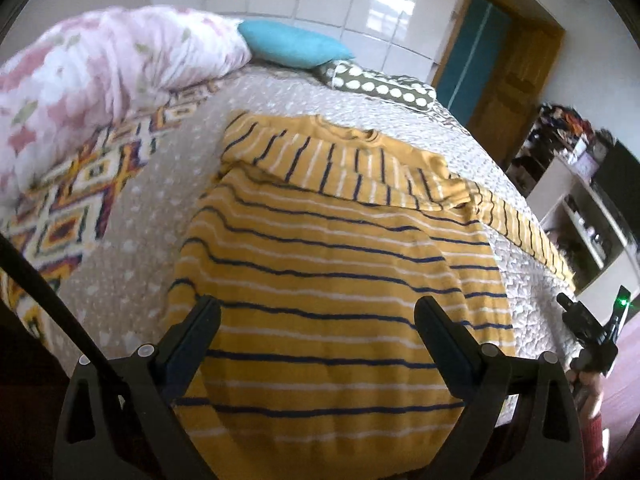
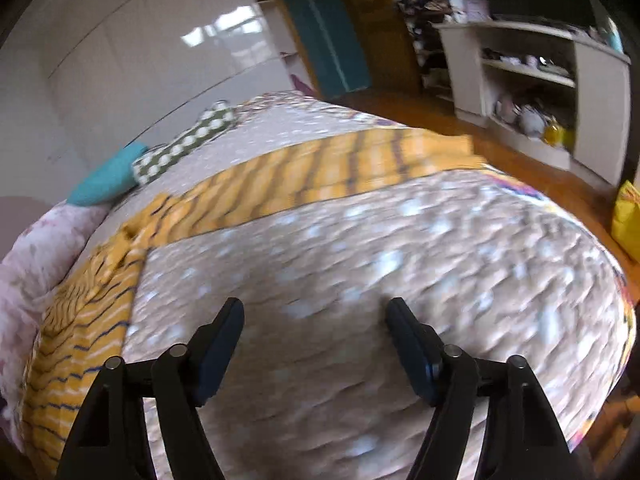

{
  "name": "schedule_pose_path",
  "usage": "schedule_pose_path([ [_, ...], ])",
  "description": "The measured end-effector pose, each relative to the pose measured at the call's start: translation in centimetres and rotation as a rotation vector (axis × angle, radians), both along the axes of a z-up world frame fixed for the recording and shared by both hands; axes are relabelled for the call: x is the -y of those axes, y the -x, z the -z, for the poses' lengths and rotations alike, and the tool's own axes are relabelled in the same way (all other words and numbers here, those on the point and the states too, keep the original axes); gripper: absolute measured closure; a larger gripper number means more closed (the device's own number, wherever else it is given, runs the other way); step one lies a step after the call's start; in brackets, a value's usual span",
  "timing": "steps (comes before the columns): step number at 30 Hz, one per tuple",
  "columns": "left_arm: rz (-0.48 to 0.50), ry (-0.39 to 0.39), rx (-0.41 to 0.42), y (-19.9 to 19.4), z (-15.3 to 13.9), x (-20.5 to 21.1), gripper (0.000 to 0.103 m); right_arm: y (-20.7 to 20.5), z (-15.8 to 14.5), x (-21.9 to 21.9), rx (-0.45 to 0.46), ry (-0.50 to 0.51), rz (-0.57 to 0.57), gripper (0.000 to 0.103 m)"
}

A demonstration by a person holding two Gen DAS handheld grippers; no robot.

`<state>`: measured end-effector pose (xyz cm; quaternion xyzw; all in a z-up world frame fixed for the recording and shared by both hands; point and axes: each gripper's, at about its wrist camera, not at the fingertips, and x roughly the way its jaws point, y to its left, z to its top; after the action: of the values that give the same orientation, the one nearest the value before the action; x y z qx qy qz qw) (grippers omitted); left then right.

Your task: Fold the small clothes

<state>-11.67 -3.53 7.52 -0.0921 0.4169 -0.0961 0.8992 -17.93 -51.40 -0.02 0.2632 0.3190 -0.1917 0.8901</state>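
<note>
A mustard sweater (image 1: 328, 248) with navy and white stripes lies flat on the quilted bedspread (image 1: 168, 208). One sleeve (image 1: 320, 160) is folded across its chest. The other sleeve (image 1: 520, 224) stretches out toward the bed's right edge. My left gripper (image 1: 317, 302) hovers open above the sweater's lower body with nothing between its fingers. In the blurred right wrist view, my right gripper (image 2: 315, 304) stands open over bare bedspread (image 2: 360, 260), apart from the outstretched sleeve (image 2: 340, 168) beyond it and the sweater body (image 2: 80, 320) to its left. It also shows in a hand at the bed's right edge (image 1: 588, 320).
A pink floral duvet (image 1: 100, 68), a teal pillow (image 1: 292, 44) and a dotted pillow (image 1: 380, 86) lie at the bed's head. A patterned blanket (image 1: 72, 216) covers the left side. White shelves (image 2: 532, 80), a wooden door (image 1: 508, 88) and a yellow bag (image 2: 628, 216) stand off the bed.
</note>
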Motion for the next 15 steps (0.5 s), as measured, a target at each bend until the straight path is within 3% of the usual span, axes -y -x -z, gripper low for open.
schedule_pose_path([
  [4, -0.023, 0.039, -0.021, -0.2, 0.7, -1.4, 0.006, -3.0, -0.5, 4.0, -0.021, -0.039, 0.085, 0.028],
  [9, -0.065, 0.034, 0.031, 0.2, -0.6, -3.2, 0.006, -6.1, 0.0, 10.3, 0.049, -0.261, 0.234, 0.029],
  [11, -0.083, 0.032, 0.054, 0.4, -1.1, -3.8, 0.006, -7.5, -0.1, 11.6, 0.037, -0.317, 0.259, 0.058],
  [12, -0.096, 0.030, 0.068, 0.5, -1.5, -4.4, 0.006, -8.4, 0.0, 12.1, 0.026, -0.359, 0.246, 0.089],
  [13, -0.103, 0.030, 0.076, 0.6, -1.7, -4.9, 0.006, -9.2, -0.2, 12.5, 0.013, -0.394, 0.236, 0.092],
  [15, -0.118, 0.031, 0.091, 0.9, -2.1, -6.1, 0.006, -10.6, -2.6, 11.8, 0.019, -0.358, 0.216, 0.092],
])
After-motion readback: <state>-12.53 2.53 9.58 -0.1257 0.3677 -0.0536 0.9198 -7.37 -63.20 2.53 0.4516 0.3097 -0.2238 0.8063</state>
